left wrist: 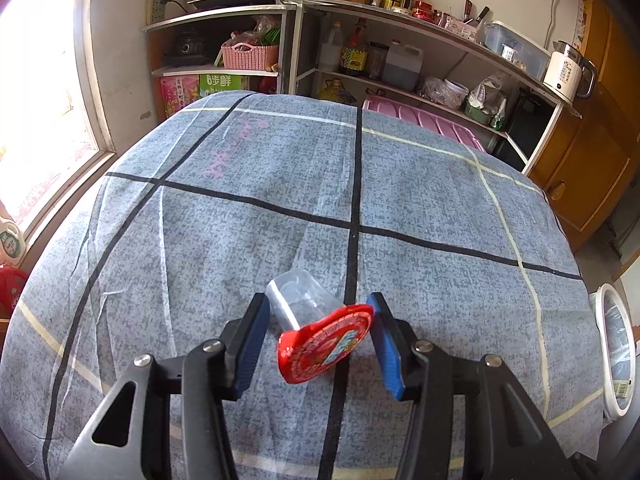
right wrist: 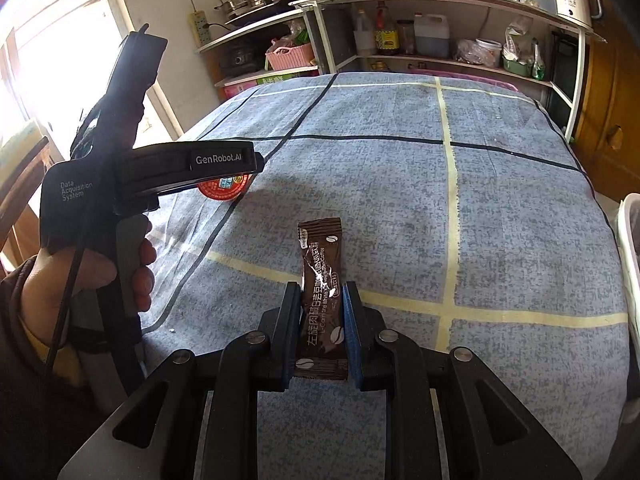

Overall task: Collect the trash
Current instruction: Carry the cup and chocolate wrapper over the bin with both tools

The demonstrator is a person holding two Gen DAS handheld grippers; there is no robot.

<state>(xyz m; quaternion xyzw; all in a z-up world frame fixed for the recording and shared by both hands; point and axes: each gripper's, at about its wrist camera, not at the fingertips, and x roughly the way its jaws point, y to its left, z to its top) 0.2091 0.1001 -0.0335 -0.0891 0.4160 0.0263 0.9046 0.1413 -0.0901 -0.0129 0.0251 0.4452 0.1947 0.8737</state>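
Jelly cup (left wrist: pixel 316 320) lies on the tabletop (left wrist: pixel 420 184) between the left hand-held gripper (left wrist: pixel 318 338) pads, not yet pinched, long axis pointing away. Coffee sachet (right wrist: pixel 322 292) is clamped lengthwise in the right hand-held gripper (right wrist: pixel 322 320).

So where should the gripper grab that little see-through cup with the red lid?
Grab the clear cup across its body, just behind the red lid. It lies on its side, lid toward the left gripper, so come from above with a finger on each flank.

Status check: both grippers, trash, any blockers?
Left gripper closing around clear cup with red lid. Right gripper shut on coffee sachet. Nothing in the way.
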